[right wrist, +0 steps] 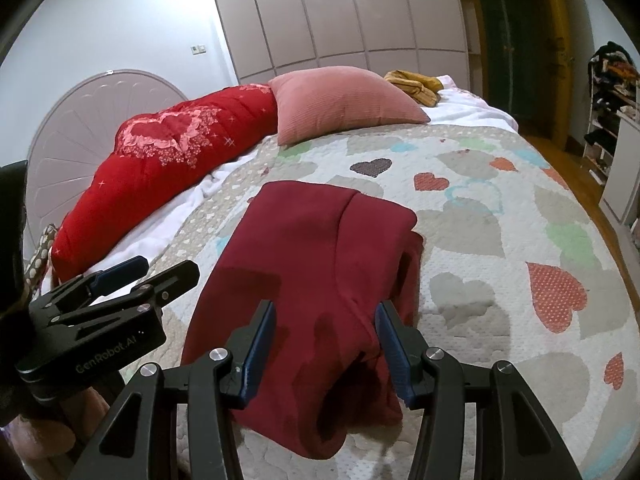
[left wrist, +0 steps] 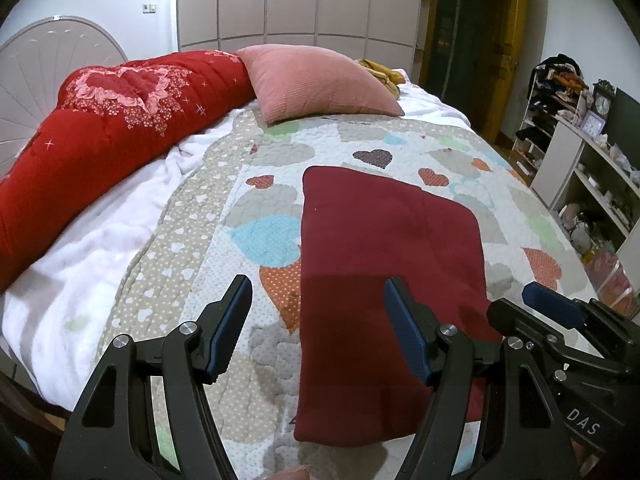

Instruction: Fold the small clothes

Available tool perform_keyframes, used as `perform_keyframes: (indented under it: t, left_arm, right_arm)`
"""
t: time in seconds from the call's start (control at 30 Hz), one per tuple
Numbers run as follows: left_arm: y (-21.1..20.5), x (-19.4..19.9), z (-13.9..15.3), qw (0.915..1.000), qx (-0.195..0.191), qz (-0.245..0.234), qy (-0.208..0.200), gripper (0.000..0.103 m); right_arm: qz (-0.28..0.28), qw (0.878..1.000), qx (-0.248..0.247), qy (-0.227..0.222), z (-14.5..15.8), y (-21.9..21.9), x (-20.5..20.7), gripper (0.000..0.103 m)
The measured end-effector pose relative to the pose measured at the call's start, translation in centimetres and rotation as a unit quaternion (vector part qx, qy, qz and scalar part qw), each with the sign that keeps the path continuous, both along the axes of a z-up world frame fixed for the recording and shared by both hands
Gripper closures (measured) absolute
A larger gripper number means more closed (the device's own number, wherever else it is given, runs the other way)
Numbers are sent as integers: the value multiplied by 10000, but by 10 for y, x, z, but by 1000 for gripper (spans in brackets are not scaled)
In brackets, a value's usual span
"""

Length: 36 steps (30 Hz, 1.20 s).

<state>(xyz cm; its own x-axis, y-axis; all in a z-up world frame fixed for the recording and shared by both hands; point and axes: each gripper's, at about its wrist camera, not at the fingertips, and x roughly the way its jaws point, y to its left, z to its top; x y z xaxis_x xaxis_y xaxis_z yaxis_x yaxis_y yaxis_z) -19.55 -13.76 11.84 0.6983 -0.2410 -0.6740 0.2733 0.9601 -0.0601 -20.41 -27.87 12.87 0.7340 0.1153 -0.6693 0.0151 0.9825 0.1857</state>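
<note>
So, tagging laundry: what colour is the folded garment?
Dark red, plain; the garment shows best in the right wrist view.

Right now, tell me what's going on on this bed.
A person is folding a dark red garment on the heart-print quilt. The garment lies folded into a rough rectangle, and neither gripper holds it. The left gripper and the right gripper both hover open above its near end. A pink pillow and a red comforter lie at the far side.
</note>
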Motion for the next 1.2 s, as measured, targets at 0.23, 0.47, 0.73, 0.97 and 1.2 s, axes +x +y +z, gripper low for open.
perform_keyframes:
  t: [0.23,0.47,0.73,0.97,1.2]
  left_arm:
    - [0,2,-3,10000,20,-12,49,34]
    - [0,6,-8,9999,-21,-14,124,34]
    - [0,7,-10,9999,-12,-4,124,34]
    - [1,8,-12,9999,-13,0,135,34]
    - [-2,10,-18,9999,53,-16,142,34]
  right_arm:
    - [0,10000,-10,63,-5,3,4,53]
    - [-14,10000,-1,86,-6,4,5,53]
    - [-3,9999,18,114,-9,3,8,53]
    - [43,9998,28,175,-13,4,11,52]
    - [45,9998,39,187,-14,5,13,52]
